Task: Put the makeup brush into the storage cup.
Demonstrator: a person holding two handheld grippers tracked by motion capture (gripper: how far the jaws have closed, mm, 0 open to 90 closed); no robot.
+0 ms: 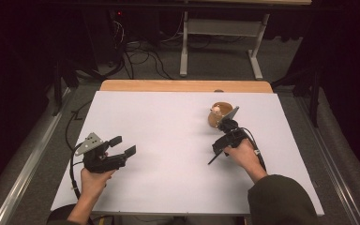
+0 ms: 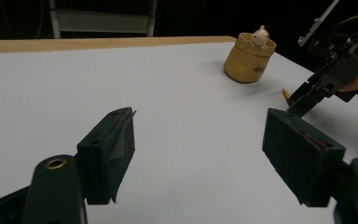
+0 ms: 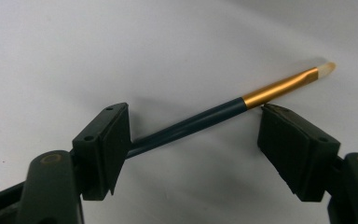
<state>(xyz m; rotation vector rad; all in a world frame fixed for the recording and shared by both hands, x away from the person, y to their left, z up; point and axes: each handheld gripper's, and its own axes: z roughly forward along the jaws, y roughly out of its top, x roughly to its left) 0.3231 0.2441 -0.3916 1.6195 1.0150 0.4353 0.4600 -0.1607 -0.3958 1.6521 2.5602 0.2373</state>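
The brush (image 3: 205, 116) lies slanted across the right gripper (image 3: 193, 140), between its spread jaws, near the table's (image 1: 168, 131) right edge.

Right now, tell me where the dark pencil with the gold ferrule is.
The pencil lies on the white table between the open jaws of the right tongs; in the high view it sits right of centre, just near-side of the wooden cup.
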